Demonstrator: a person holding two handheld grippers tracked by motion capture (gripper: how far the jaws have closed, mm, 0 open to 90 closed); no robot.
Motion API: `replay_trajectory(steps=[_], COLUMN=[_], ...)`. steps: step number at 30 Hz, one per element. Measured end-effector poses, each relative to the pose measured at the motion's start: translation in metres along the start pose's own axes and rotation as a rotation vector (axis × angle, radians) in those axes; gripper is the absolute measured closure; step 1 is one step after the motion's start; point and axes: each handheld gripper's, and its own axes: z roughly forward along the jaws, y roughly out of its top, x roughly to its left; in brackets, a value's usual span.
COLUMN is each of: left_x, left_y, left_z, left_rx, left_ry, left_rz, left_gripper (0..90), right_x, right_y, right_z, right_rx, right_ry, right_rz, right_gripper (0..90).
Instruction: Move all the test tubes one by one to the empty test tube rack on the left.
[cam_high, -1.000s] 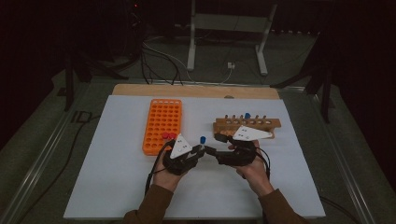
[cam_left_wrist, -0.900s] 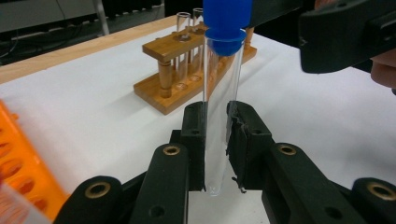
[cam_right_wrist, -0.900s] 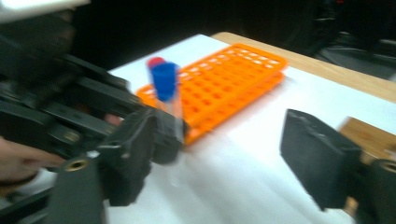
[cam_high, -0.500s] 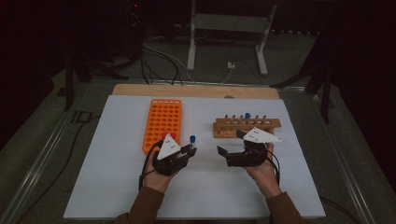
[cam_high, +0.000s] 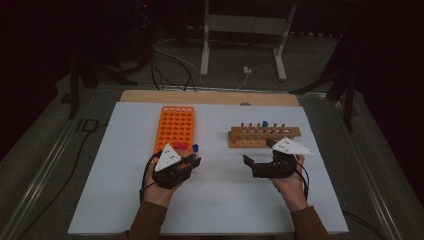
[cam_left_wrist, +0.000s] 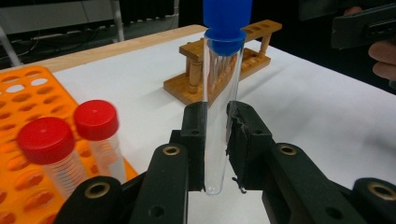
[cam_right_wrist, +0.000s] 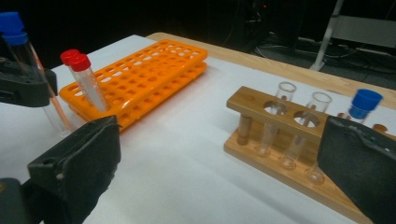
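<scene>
A clear test tube with a blue cap (cam_left_wrist: 217, 107) stands upright between the jaws of my left gripper (cam_left_wrist: 216, 135), which is shut on its lower part. In the high view that left gripper (cam_high: 192, 162) hovers just in front of the orange rack (cam_high: 175, 127), the blue-capped tube (cam_high: 195, 148) rising from it. Two red-capped tubes (cam_left_wrist: 95, 121) stand in the rack's near corner. My right gripper (cam_high: 250, 165) is open and holds nothing, in front of the wooden rack (cam_high: 265, 136). Its jaws frame the wooden rack (cam_right_wrist: 261, 107), which holds clear tubes and one blue-capped tube (cam_right_wrist: 364, 105).
The white board (cam_high: 220, 210) has free room in front of both racks and between the hands. A wooden strip (cam_high: 210, 97) runs along its far edge. Cables and a metal stand (cam_high: 245, 45) lie on the floor beyond.
The grippers, close together a second ago, have drawn apart. The left went left holding the blue-capped tube; the right went right and stands open.
</scene>
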Motion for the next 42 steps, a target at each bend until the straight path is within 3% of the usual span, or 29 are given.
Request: replay_trajectory(steps=[10, 22, 29, 42], left_x=[0.014, 0.028, 0.039, 0.053], left_y=[0.002, 0.002, 0.0, -0.008], left_z=[-0.014, -0.03, -0.037, -0.033], left_rx=[-0.002, -0.007, -0.025, -0.065], left_ry=[0.021, 0.079, 0.146, 0.268], left_rz=[0.004, 0.002, -0.012, -0.034], left_gripper=[77.2, 77.1, 77.2, 77.3], right_x=[-0.006, -0.007, -0.008, -0.007], right_y=[-0.004, -0.005, -0.005, -0.005], right_z=[-0.001, -0.002, -0.004, -0.004], right_rx=[-0.006, -0.013, -0.021, -0.024], right_ry=[-0.01, -0.007, -0.007, -0.006], right_rz=[0.016, 0.028, 0.04, 0.039], right_gripper=[0.0, 0.0, 0.0, 0.0])
